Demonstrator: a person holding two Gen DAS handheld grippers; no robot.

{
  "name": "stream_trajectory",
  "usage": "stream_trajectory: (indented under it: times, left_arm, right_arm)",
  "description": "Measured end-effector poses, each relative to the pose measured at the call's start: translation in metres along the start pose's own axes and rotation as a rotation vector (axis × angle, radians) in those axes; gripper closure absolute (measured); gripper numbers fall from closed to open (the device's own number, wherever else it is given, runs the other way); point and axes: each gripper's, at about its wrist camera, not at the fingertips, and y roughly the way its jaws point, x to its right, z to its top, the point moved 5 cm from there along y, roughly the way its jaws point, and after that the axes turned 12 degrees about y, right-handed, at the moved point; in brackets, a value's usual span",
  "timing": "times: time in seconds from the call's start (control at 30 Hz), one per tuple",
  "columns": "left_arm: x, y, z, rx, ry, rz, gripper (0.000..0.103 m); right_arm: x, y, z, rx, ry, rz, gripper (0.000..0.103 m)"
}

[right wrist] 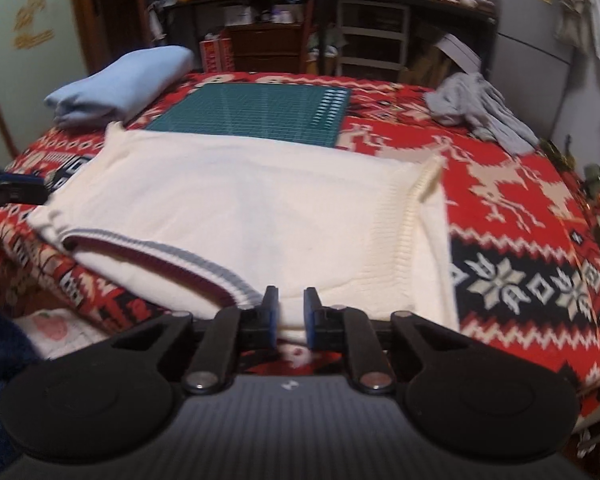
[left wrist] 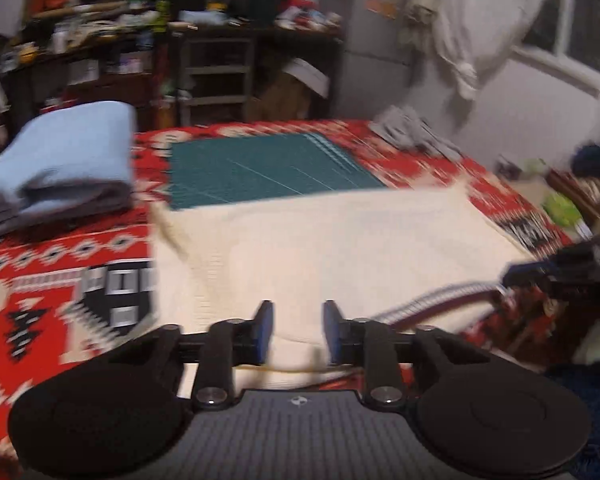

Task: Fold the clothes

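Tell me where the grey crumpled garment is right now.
In the right wrist view the grey crumpled garment lies at the far right of the red patterned blanket, right of the green cutting mat and beyond the cream sweater.

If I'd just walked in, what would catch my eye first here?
Probably the bright red patterned blanket covering the table, with a cream sweater spread flat at its near edge. Behind the sweater lies a green cutting mat, a folded light-blue garment at far left, and a crumpled grey one at far right.
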Motion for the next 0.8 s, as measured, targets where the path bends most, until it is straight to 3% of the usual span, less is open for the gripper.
stream_trajectory:
  times: [0.13,0.27,0.43,0.57,0.8]
  left_arm:
    - [0.019,0.025,-0.008,-0.069,0.035,-0.066,0.087]
    - [0.028,0.025,-0.012,-0.080,0.099,-0.066,0.087]
    - [0.029,0.018,0.001,-0.042,0.108,-0.081,0.087]
    - [0.040,0.033,0.019,-0.025,0.137,-0.139,0.087]
    - [0.073,0.061,0.019,-0.094,0.262,-0.203,0.094]
  right_arm:
    - [-0.014,0.003,-0.005,-0.020,-0.045,0.019,0.090]
    - [-0.023,0.002,-0.008,-0.038,-0.075,0.036,0.088]
    - [-0.031,-0.002,0.000,-0.038,-0.085,0.087,0.088]
    - [-0.053,0.009,0.012,-0.031,-0.149,0.122,0.089]
    - [-0.093,0.035,0.005,-0.096,-0.271,0.185,0.091]
